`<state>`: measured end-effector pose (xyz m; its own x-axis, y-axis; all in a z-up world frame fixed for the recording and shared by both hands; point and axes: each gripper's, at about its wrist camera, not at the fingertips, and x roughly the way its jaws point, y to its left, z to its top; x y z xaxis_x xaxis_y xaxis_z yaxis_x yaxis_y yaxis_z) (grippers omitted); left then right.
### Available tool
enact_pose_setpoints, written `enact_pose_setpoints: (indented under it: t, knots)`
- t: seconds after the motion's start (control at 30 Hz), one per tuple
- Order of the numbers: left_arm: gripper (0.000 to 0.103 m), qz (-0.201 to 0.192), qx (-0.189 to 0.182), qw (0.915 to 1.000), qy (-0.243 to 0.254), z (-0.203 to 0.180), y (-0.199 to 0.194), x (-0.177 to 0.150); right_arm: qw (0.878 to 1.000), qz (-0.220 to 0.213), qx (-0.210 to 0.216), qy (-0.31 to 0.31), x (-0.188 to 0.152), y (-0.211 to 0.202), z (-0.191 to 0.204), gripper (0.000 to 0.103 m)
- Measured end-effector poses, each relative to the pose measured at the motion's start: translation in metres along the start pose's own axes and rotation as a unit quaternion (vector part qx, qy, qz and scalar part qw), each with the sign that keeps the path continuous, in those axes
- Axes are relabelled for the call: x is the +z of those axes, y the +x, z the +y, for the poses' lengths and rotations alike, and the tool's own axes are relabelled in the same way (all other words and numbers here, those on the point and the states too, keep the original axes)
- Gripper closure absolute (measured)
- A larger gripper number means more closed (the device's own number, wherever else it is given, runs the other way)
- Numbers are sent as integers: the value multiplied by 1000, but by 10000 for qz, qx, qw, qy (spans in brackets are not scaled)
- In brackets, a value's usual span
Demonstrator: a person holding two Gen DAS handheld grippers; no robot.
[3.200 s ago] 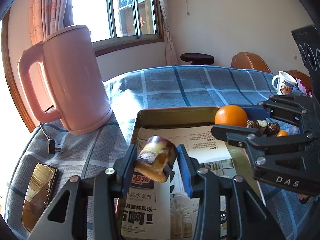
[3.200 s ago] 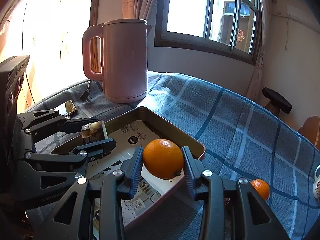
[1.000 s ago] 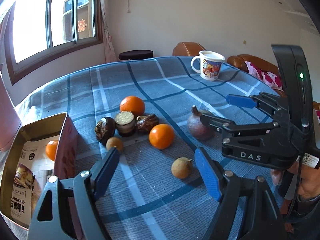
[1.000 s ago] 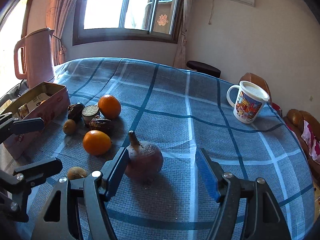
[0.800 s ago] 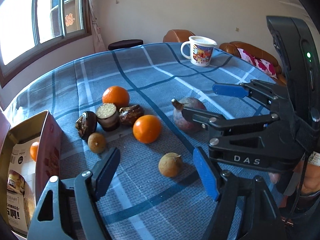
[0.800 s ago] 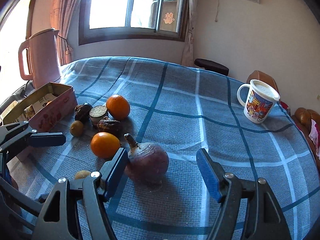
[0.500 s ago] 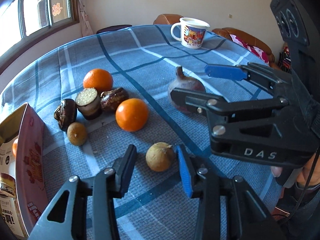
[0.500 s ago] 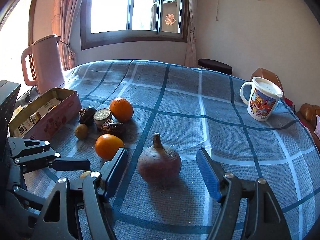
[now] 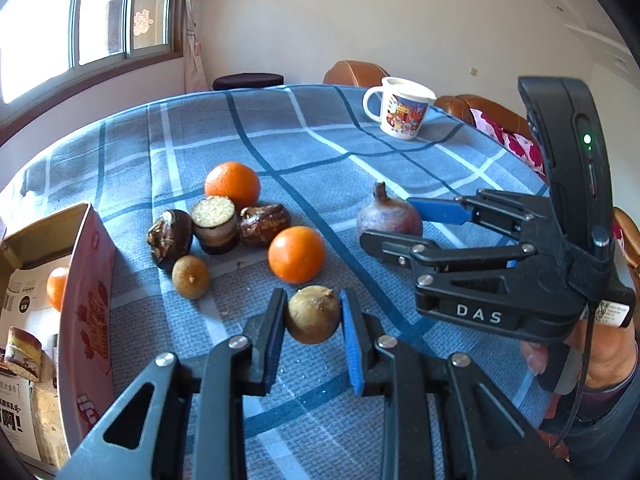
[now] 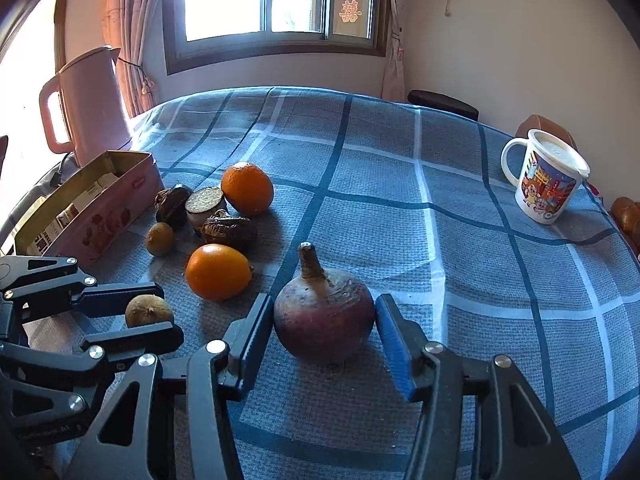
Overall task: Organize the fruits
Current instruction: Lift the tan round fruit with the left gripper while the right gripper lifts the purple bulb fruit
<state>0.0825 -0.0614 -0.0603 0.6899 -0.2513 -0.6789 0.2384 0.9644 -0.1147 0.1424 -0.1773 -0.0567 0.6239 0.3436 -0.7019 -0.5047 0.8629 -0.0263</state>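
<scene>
Both grippers closing on fruit on the blue plaid cloth (image 10: 400, 184).

Small brown fruit (image 9: 313, 314) clenched between the pads of the left gripper (image 9: 313, 332), on the cloth just nearer the camera than the near orange (image 9: 296, 254). Right gripper (image 10: 324, 344) jaws have just been closing around the purple stemmed fruit (image 10: 325, 322); pads sit right at its sides, contact can't be told. That fruit stands upright, right of the near orange. Beyond the orange: dark dried fruits (image 9: 262, 220), a cut piece (image 9: 214, 224), a far orange (image 9: 232, 185), another small brown fruit (image 9: 191, 277). Pink tin (image 9: 86, 320) left of the orange, open, with a small orange inside. Mug (image 10: 544, 178) far right of it, pink kettle (image 10: 86, 104) behind the tin.
</scene>
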Motion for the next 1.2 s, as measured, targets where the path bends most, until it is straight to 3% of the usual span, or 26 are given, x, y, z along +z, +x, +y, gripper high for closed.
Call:
enact_pose_setpoints:
  t: [0.3,1.2]
  knots:
    - [75,-430,157,9989,-75,5,-15,0,9995,-248,184,25,0,-9,0,49]
    - [75,-1073,382,9934,-164,7,-36,-5,9926,-1112,476,-54,-4,-39,1,49]
